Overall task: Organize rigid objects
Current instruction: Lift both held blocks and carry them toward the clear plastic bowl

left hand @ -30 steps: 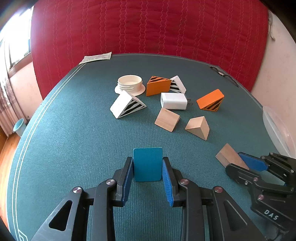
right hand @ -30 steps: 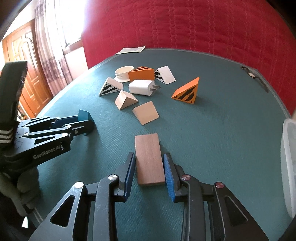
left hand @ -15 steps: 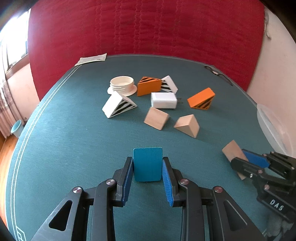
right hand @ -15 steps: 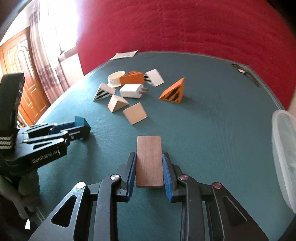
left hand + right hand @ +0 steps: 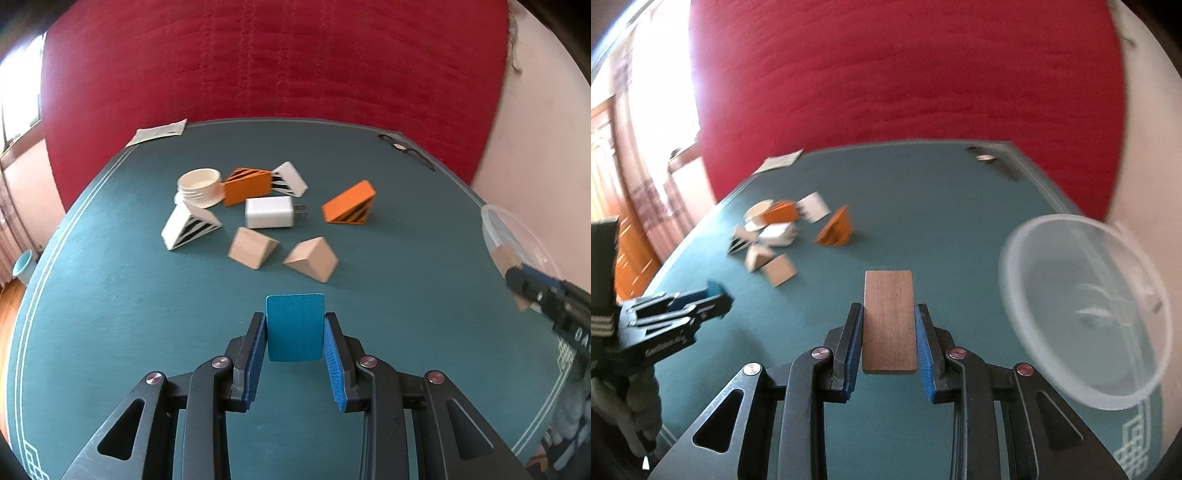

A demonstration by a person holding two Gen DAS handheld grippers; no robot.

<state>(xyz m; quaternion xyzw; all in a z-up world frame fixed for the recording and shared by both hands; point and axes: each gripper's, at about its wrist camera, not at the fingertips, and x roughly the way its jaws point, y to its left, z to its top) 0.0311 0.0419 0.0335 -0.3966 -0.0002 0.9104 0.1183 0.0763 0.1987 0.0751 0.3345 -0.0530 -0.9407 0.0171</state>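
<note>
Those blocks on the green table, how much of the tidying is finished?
Nothing looks put away: the clear bowl seems empty. The left gripper holds a blue block, and the right gripper holds a brown wooden block beside the bowl. The wedges, white charger and white lid remain.

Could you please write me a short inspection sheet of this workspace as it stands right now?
Surface: teal felt table, white border lines.
Job's things: blue block in the left tongs; wooden block in the right tongs; two wooden wedges, striped orange and white wedges, white charger, white lid grouped mid-table; clear plastic bowl at the right.
Clutter: paper and a dark object at the far edge.
Grippers: both shut on blocks.
Cables: nothing seen.
Surroundings: red quilted backdrop, wooden door.
</note>
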